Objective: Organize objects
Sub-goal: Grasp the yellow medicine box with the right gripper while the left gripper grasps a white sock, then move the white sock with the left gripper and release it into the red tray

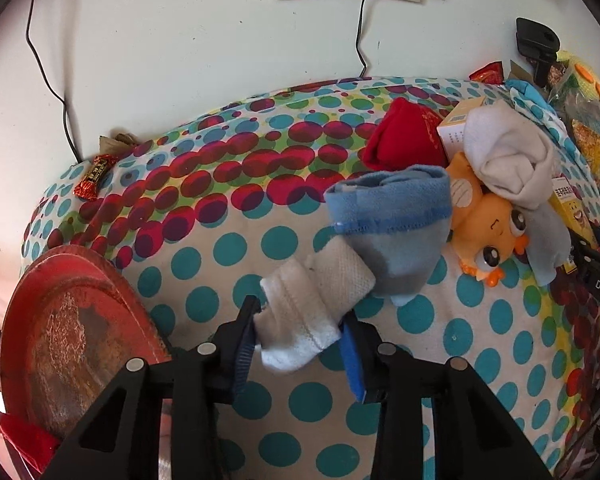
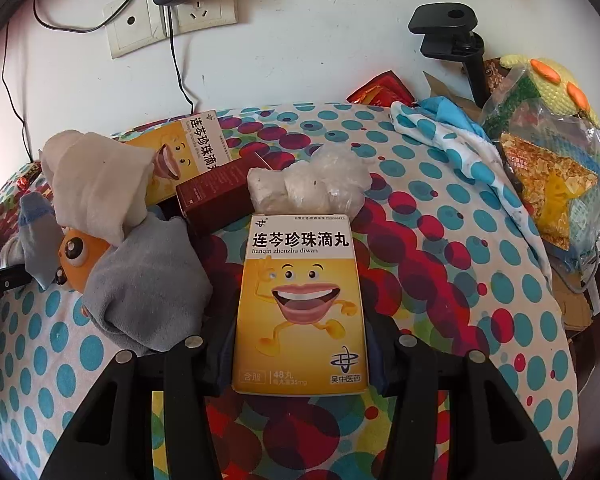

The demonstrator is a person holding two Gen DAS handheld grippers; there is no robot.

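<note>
**Both grippers closed on items over the spotted cloth**

Nearest the left wrist camera, the left gripper (image 1: 300, 320) has its jaws pinched on a rolled white sock (image 1: 316, 312); the roll fills the gap between the pads and sticks out beyond the fingertips. Touching the far end of that roll, just past the jaws, lies a blue-and-grey sock (image 1: 392, 224). Beyond it and to the right of the jaws sit an orange toy (image 1: 488, 236), a second white sock (image 1: 508, 160) draped over the toy, and a red cloth item (image 1: 404, 140). To the left of the jaws, near the fingers' base, a red tray (image 1: 72, 332) rests at the edge of the spotted cloth (image 1: 236, 248). A wrapped candy (image 1: 96, 176) lies well apart, far left.

In the right wrist view, the right gripper (image 2: 300, 344) has its jaws pressed against the two long sides of a yellow medicine box (image 2: 300, 304), which lies face up between them. Just ahead of the jaws, touching the box's far end, is a crumpled clear plastic bag (image 2: 312, 188). Ahead and left stand a dark red box (image 2: 216, 196) and a second yellow box (image 2: 196, 148). A grey sock (image 2: 148, 292) lies just left of the left finger.
</note>
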